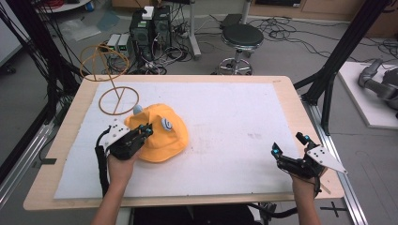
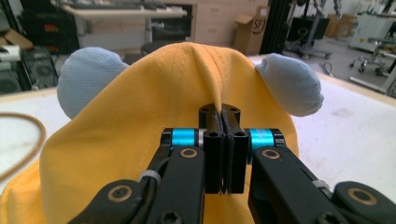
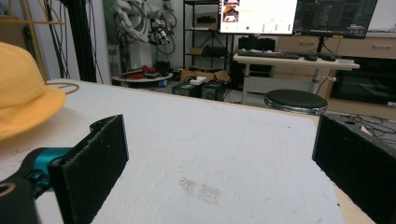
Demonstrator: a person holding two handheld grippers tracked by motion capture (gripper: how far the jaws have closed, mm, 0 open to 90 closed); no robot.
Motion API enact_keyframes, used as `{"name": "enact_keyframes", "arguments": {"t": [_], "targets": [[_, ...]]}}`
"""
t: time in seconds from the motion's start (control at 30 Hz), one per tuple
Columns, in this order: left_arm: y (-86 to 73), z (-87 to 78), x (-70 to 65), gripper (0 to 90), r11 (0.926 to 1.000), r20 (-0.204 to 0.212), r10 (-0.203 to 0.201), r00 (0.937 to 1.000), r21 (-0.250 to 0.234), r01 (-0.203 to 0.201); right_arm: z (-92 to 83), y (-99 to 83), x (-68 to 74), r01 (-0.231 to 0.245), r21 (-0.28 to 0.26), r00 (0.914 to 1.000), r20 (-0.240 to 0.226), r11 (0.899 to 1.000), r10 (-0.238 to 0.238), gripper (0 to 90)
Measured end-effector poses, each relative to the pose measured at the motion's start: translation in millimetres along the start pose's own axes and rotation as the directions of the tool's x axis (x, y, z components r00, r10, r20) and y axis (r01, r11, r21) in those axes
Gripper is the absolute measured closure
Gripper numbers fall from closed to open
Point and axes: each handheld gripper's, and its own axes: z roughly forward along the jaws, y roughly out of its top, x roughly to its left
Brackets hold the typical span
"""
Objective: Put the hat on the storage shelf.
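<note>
A yellow hat [image 1: 162,136] with two pale blue ears lies left of centre on the white mat. My left gripper [image 1: 147,128] sits at the hat's left side, shut on a fold of its fabric. In the left gripper view the jaws press together on the yellow hat [image 2: 140,126], and the pale blue ears [image 2: 86,81] bulge on either side. My right gripper [image 1: 288,144] hovers near the table's right front edge, open and holding nothing. In the right gripper view the hat's brim [image 3: 25,100] shows far left, and the two pads [image 3: 91,161] stand wide apart.
A wooden wire hat stand [image 1: 112,89] rises at the mat's back left corner, just behind the hat. The white mat [image 1: 225,122] covers most of the wooden table. Beyond the far edge stand a black stool [image 1: 241,40] and computer towers [image 1: 150,28].
</note>
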Motion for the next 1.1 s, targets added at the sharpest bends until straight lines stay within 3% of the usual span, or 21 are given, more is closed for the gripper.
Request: {"name": "enact_keyframes", "arguments": {"t": [0.2, 0.23, 0.3, 0.47, 0.63, 0.87, 0.97, 1.07, 1.1], "targets": [[18.7, -9.7, 3.0, 88.2, 0.9970, -0.008, 0.004, 1.0000, -0.078, -0.005, 0.1, 0.0, 0.0, 0.005, 0.000, 1.0000, -0.001, 1.000, -0.005, 3.1], [25.3, -13.3, 4.1, 88.2, 0.9935, -0.014, 0.000, 0.9999, -0.113, -0.002, 0.2, 0.0, 0.6, 0.000, 0.004, 1.0000, 0.000, 1.000, 0.000, 3.1], [31.8, -16.8, 6.2, 88.2, 0.9899, -0.019, 0.007, 0.9998, -0.141, -0.010, 0.3, -0.1, 0.8, -0.001, 0.008, 1.0000, 0.002, 1.000, 0.001, 3.1], [44.6, -22.0, 10.3, 88.2, 0.9828, -0.035, 0.010, 0.9993, -0.184, -0.016, 0.3, 0.1, 1.1, 0.007, 0.004, 1.0000, 0.001, 1.000, -0.007, 3.1], [65.3, -30.4, 14.6, 88.1, 0.9679, -0.052, 0.019, 0.9985, -0.249, -0.032, 0.4, 0.0, 1.2, 0.011, 0.004, 0.9999, 0.000, 1.000, -0.011, 3.1], [87.4, -36.8, 16.5, 88.2, 0.9577, -0.087, 0.062, 0.9943, -0.275, -0.084, 1.0, -0.1, 1.7, 0.012, 0.005, 0.9999, -0.002, 1.000, -0.012, 3.1], [102.9, -39.8, 20.1, 88.2, 0.9487, -0.120, 0.088, 0.9888, -0.292, -0.120, 1.0, -0.2, 2.1, 0.012, 0.008, 0.9999, -0.004, 1.000, -0.012, 3.1], [110.5, -41.2, 22.8, 88.2, 0.9448, -0.135, 0.091, 0.9866, -0.301, -0.129, 1.4, -0.3, 2.0, 0.016, 0.007, 0.9999, -0.004, 1.000, -0.016, 3.1], [118.1, -42.6, 26.3, 88.2, 0.9396, -0.152, 0.091, 0.9842, -0.314, -0.136, 1.5, -0.3, 2.0, 0.018, 0.006, 0.9998, -0.005, 1.000, -0.018, 3.1]]}}
